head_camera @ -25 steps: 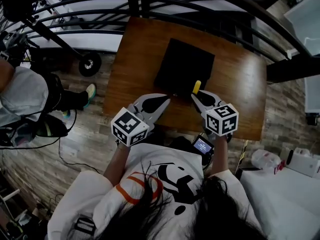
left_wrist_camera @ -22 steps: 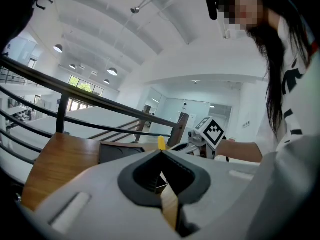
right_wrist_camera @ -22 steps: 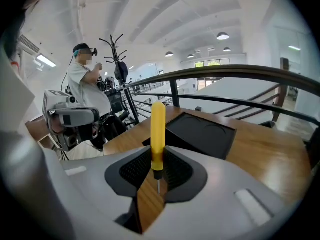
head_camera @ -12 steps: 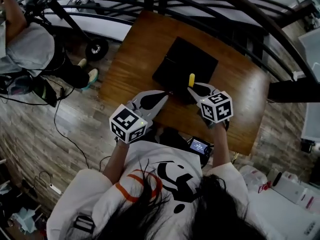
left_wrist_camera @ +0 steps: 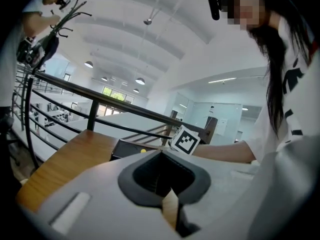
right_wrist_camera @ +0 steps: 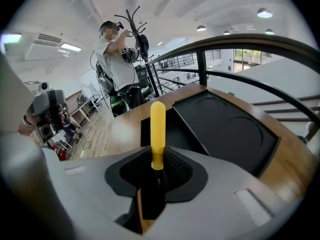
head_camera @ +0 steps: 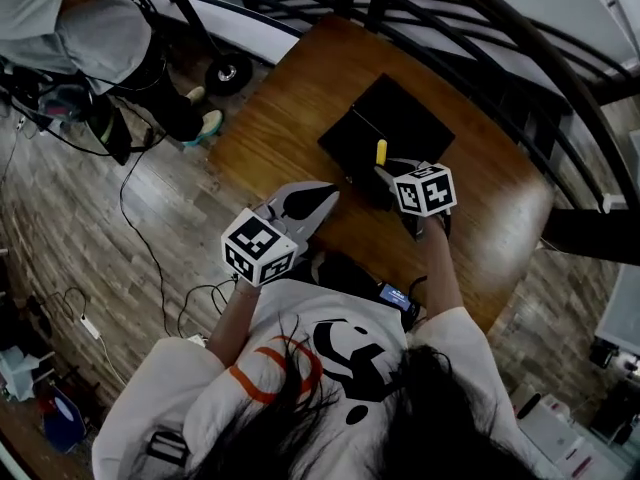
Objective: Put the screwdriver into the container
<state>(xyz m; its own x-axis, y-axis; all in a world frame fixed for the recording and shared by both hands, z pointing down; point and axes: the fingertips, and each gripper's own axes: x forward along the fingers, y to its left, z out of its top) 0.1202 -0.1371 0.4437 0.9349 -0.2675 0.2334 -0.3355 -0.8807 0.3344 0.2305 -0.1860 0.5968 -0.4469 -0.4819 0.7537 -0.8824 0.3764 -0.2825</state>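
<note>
Yellow plastic is standing out against the dark box: the handle of the screwdriver [right_wrist_camera: 158, 126] is sticking out past the tips of the right gripper [right_wrist_camera: 157, 160], whose jaws are clamping the tool's darker lower part between their ribbed pads. From the head view the right gripper [head_camera: 386, 171] is tilting downward over the near edge of the black container [head_camera: 412, 116], and the screwdriver [head_camera: 381, 152] is pointing handle-first over the container's dark surface. No view is showing whether the tool is touching it. The right gripper view is showing the container [right_wrist_camera: 227, 129] lying open on the wooden table [right_wrist_camera: 122, 126], a flat panel with round impressions lying on the right and a darker recess lying just beyond the handle.

The left gripper [head_camera: 326, 196] is hanging over the table's near edge, well apart from the container and to the left of the other gripper. Its jaws [left_wrist_camera: 162, 163] are pressing together with nothing between them — only a thin seam is showing. Beyond the table [head_camera: 285, 118], a dark curved railing [head_camera: 480, 28] is running past the far side.
</note>
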